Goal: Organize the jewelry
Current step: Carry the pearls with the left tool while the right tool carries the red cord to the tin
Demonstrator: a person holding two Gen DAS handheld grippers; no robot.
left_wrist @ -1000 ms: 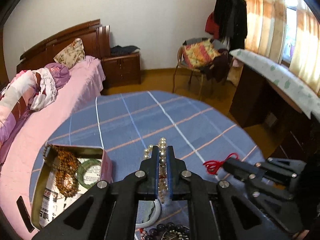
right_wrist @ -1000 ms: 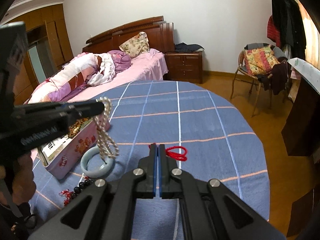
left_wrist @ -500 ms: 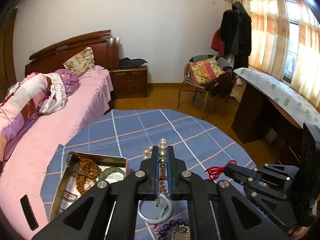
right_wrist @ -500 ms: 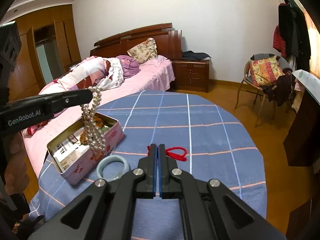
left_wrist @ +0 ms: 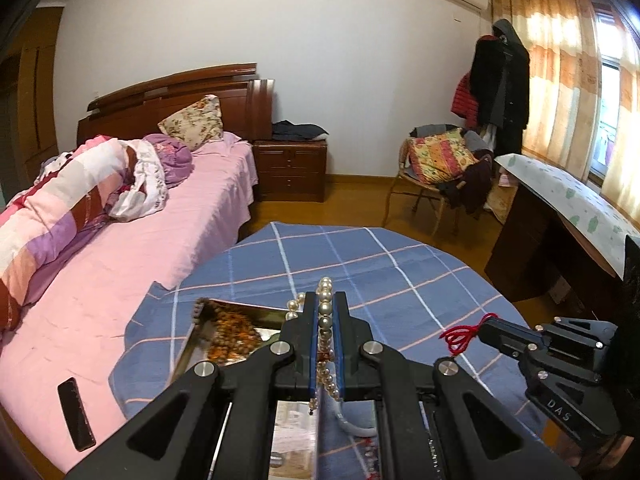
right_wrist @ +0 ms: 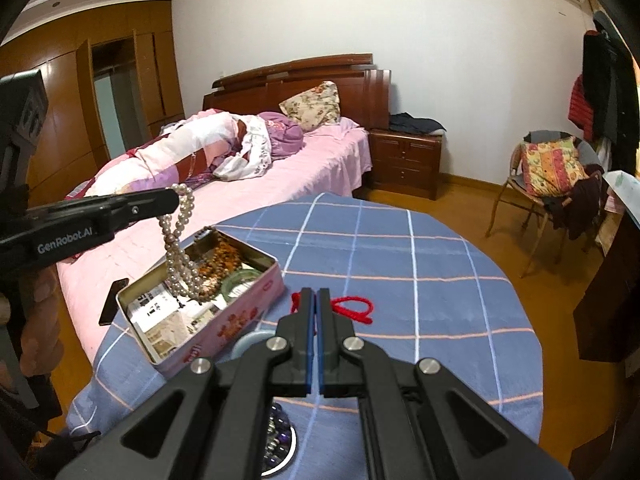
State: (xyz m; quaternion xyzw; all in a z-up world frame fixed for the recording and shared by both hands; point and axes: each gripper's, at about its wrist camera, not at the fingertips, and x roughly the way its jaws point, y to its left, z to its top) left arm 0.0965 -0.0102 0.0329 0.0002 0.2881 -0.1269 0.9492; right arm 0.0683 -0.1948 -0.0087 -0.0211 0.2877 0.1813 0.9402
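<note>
My left gripper [left_wrist: 325, 312] is shut on a pearl necklace [left_wrist: 325, 320]. In the right wrist view the left gripper [right_wrist: 170, 200] holds the pearl necklace [right_wrist: 180, 256] so that it hangs over the open pink tin [right_wrist: 224, 328]. The tin [left_wrist: 224, 322] holds brown beads [right_wrist: 224, 254] and a green bangle [right_wrist: 240, 280]. My right gripper [right_wrist: 316, 300] is shut on a red cord [right_wrist: 352, 308], low over the blue checked tablecloth [right_wrist: 400, 280]. It shows at the right of the left wrist view [left_wrist: 480, 326] with the cord [left_wrist: 460, 334].
A pale bangle [left_wrist: 356, 424] and dark beads [right_wrist: 276, 440] lie on the cloth near the tin. A pink bed [right_wrist: 280, 168] runs along the table's left side, with a dark phone [left_wrist: 76, 414] on it. A chair [right_wrist: 552, 176] and a desk [left_wrist: 560, 216] stand to the right.
My left gripper has lifted the pearl necklace and carried it left, from above the pale bangle to over the open tin. The right gripper stays shut by the red cord.
</note>
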